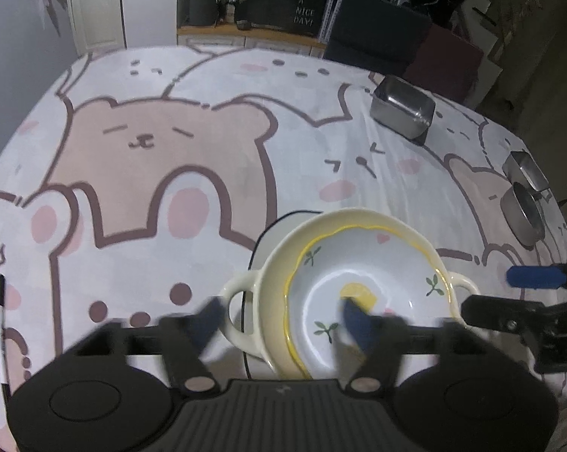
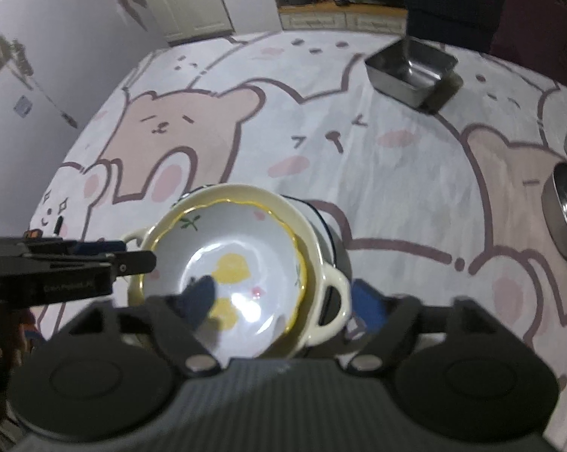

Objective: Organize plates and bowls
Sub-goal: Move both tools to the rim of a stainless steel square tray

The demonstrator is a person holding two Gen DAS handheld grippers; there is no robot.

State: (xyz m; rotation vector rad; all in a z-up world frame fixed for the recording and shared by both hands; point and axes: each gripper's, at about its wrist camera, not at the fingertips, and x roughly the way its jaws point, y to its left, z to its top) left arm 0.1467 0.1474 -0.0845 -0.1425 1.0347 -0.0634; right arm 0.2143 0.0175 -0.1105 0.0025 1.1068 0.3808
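A white bowl with a wavy yellow rim and leaf pattern (image 1: pixel 358 263) (image 2: pixel 226 241) sits nested in a cream two-handled bowl (image 1: pixel 272 275) (image 2: pixel 336 293). Both rest on a white plate with a dark rim (image 1: pixel 279 233) (image 2: pixel 321 214). My left gripper (image 1: pixel 283 320) (image 2: pixel 132 254) is open, straddling the stack's left rim and handle: one finger hangs over the patterned bowl, the other outside the handle. My right gripper (image 2: pixel 283 301) (image 1: pixel 509 295) is open too and straddles the right rim and handle. Neither gripper's pads press on anything.
The bear-print tablecloth (image 1: pixel 151 150) covers the table. A rectangular steel tray (image 1: pixel 404 107) (image 2: pixel 411 66) stands at the back right. A round steel bowl (image 1: pixel 522 213) (image 2: pixel 566 214) and a small steel box (image 1: pixel 528 171) sit at the right edge. A pen (image 1: pixel 0 320) lies far left.
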